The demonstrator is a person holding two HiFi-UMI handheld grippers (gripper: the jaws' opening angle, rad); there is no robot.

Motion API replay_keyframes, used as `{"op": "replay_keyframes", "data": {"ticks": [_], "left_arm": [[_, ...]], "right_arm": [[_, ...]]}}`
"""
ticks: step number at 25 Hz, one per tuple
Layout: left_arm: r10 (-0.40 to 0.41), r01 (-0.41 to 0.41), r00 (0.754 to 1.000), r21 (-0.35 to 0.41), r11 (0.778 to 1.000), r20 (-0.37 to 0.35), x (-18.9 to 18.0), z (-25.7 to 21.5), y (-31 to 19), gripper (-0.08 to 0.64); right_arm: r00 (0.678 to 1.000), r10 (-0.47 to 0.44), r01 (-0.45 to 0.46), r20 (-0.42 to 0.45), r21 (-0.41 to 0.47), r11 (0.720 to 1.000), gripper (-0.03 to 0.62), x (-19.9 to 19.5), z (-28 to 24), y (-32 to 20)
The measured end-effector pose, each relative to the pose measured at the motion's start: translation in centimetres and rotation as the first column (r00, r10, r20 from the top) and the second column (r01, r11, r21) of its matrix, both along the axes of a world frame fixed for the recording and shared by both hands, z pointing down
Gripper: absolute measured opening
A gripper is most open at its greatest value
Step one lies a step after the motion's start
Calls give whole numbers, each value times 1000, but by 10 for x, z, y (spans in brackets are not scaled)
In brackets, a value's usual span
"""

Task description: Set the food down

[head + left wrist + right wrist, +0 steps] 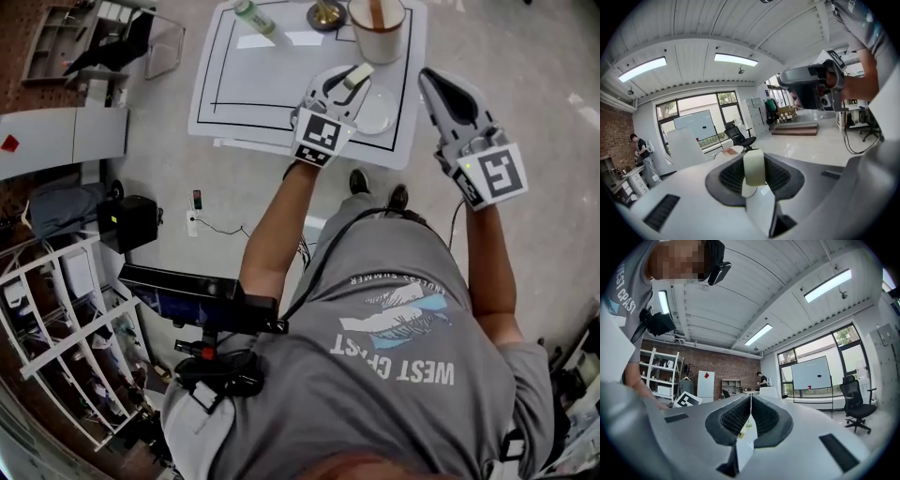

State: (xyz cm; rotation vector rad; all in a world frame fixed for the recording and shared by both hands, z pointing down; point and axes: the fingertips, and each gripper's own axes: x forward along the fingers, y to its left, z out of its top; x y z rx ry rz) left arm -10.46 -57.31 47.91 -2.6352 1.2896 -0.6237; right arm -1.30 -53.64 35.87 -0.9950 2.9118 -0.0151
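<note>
My left gripper (345, 84) is clamped on the pale food piece (358, 75), over the clear plate (382, 114) on the tabletop (246, 89). My right gripper (439, 86) is closed and empty, to the right. I judge only lowering and release remain.

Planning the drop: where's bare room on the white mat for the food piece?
Free: left half of the white mat, between the green bottle and the left gripper holding the food. The clear plate looks bare too. Crowded: far edge with bottle, brass piece, white cup.
</note>
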Motion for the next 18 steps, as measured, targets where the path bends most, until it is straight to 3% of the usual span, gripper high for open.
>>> {"op": "replay_keyframes", "data": {"ticks": [18], "left_arm": [[58,-29,983,-165,986,176,-7,94,-13,104]], "right_arm": [[1000,12,-13,-10,-24,1000,6,1,18,-8]]}}
